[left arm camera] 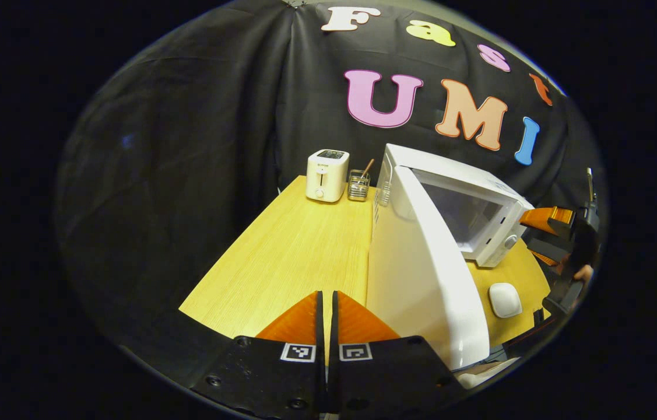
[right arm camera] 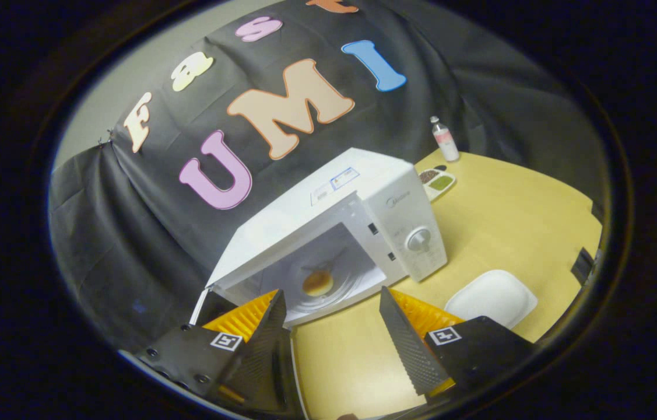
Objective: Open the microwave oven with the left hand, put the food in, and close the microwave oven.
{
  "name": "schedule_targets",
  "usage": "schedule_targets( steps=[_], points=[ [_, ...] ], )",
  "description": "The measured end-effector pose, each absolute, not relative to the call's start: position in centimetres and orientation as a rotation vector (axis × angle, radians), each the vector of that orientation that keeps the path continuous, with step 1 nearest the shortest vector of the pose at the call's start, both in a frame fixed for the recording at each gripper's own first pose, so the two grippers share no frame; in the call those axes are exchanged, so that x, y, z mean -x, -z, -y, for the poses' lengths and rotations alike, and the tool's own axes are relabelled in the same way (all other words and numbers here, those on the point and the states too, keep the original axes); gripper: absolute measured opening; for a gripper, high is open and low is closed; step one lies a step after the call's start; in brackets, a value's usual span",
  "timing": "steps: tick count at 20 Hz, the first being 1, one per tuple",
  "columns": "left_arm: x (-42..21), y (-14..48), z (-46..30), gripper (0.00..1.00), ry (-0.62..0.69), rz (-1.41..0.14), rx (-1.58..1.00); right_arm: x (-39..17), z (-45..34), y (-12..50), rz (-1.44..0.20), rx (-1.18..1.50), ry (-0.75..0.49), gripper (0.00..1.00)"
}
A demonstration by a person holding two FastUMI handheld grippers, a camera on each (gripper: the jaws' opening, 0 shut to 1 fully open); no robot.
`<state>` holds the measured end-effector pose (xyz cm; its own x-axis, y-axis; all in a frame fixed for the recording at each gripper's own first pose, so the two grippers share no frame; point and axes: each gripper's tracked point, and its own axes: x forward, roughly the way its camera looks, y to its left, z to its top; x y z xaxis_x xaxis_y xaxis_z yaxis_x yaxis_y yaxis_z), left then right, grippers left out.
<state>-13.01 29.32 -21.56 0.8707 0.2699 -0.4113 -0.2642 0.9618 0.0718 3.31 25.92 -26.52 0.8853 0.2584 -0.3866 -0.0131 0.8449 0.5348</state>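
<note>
Food [right arm camera: 318,283] is already sitting on the glass turntable inside the microwave [right arm camera: 363,216], so from where I'm sitting I'd call this the last step: closing up. Door [left arm camera: 421,280] is swung wide open, standing just beside my left gripper [left arm camera: 326,309], whose fingers are pressed together with nothing between them. My right gripper [right arm camera: 331,318] is spread wide and empty, parked in front of the open cavity, with the white plate [right arm camera: 491,297] bare on the table [right arm camera: 515,210] off to its side. Next move, I reckon, is getting the left one round behind the door's outer face and pushing it until it latches, with the right one kept clear of the swing. As for writing: there's a logo above the dial [right arm camera: 419,239] and stickers on the top panel, but they're too small for me to make out.
</note>
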Motion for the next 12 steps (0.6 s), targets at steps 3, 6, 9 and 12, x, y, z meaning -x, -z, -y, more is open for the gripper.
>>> schedule_targets(
  steps=[3, 6, 9, 12],
  points=[
    [12.8, 21.4, -28.4, 0.01, -0.26, -0.439, -0.014, -2.8, -23.8, 25.8, -0.45, -0.501, -0.13, 0.99],
    [12.1, 21.3, -27.4, 0.01, -0.242, -0.444, -0.01, -2.4, -21.6, 24.5, -0.43, -0.442, -0.123, 0.99],
    [11.6, 21.2, -26.6, 0.01, -0.229, -0.45, -0.023, -2.0, -19.9, 23.4, -0.404, -0.386, -0.13, 0.99],
    [10.9, 21.4, -25.3, 0.01, -0.207, -0.461, -0.009, -1.7, -18.5, 23.3, -0.407, -0.331, -0.144, 0.99]
  ],
)
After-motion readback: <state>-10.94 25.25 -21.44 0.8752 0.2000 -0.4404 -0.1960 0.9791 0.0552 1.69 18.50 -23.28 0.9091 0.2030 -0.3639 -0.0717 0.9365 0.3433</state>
